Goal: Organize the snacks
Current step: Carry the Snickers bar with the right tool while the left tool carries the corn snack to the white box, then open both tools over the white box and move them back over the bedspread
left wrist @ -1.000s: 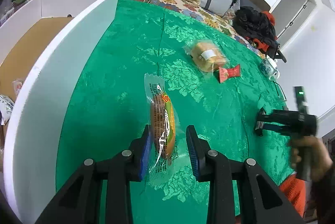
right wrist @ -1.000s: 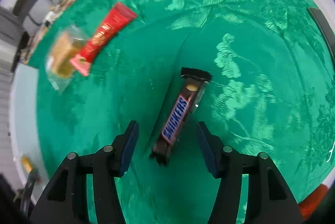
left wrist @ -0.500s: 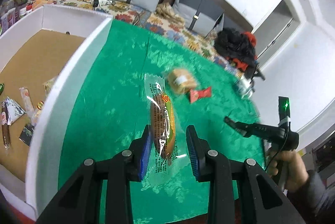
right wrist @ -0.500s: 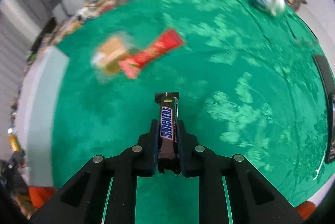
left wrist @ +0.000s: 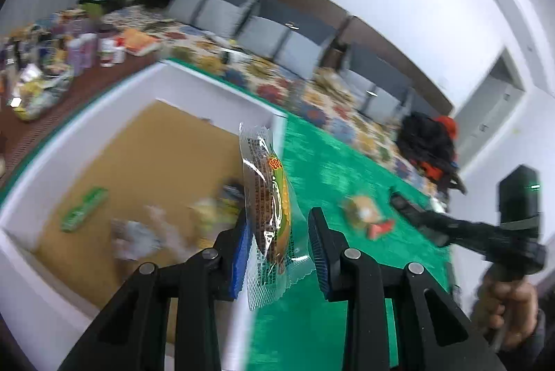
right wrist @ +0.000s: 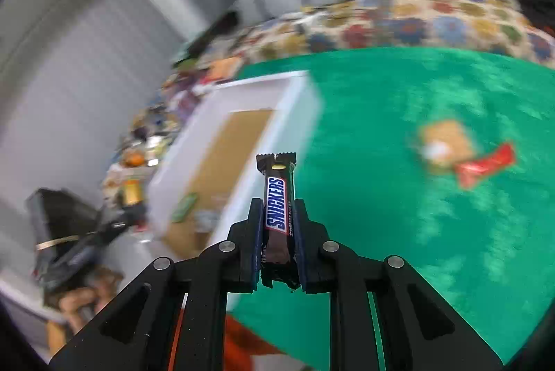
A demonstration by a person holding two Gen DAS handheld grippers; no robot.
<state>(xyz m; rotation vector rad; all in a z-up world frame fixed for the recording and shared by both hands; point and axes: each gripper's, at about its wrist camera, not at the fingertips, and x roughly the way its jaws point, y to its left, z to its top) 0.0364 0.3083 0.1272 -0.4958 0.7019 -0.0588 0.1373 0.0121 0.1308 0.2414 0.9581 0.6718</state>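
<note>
Both hands are carrying snacks off the green-covered counter (right wrist: 399, 197) toward the white box (left wrist: 86, 156), which a second ago was sitting at the edge of both views and is now filling the left half of each.

The left gripper (left wrist: 277, 242) is holding a clear-wrapped sausage snack (left wrist: 270, 208), just as in the earlier pictures. Its jaws are standing part way in, the left pad against the wrapper and the right pad showing a gap to it. The pack is standing upright above the box's right wall, at about twelve o'clock from the jaws, clear of the cloth it was lying on before.

The right gripper (right wrist: 279, 232) has just been closing: a second ago its jaws were spread on either side of the Snickers bar (right wrist: 277, 211) lying on the cloth; now they are pinching it tightly, and the bar is pointing up and away at twelve o'clock, lifted off the counter.

Both picks look finished, and the drop into the box, where several blurred snacks are already lying, looks like the next step. A wrapped bread snack (right wrist: 444, 142) and a red packet (right wrist: 485, 163) are waiting on the cloth at about two o'clock in the right view.
</note>
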